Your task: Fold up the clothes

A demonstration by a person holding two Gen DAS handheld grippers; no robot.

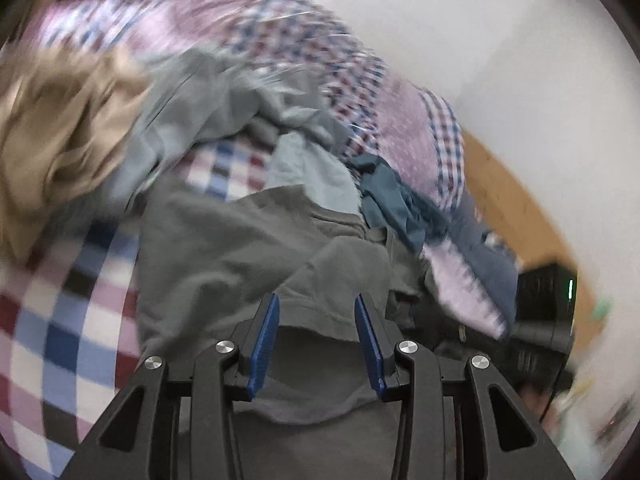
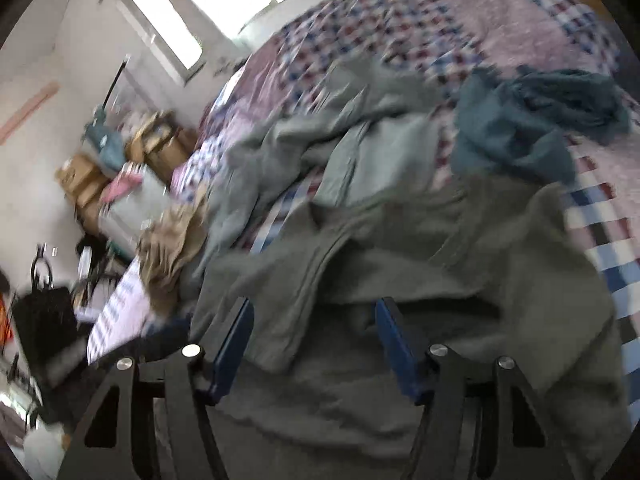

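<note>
A grey sweatshirt [image 2: 400, 248] lies rumpled at the lower middle of both views, on a checked bed [image 2: 520, 12]. It looks soft, limp and fairly thick, so it would sag from any hold; a hem or sleeve edge seems the surest place to pinch. The left gripper [image 1: 316, 312] and right gripper [image 2: 314, 320] both stand wide open over its cloth, clamping nothing. Above lie a pale grey garment [image 2: 360, 148], a teal one [image 2: 532, 120] and a tan one [image 1: 60, 128]. Blur hides seams and collar.
</note>
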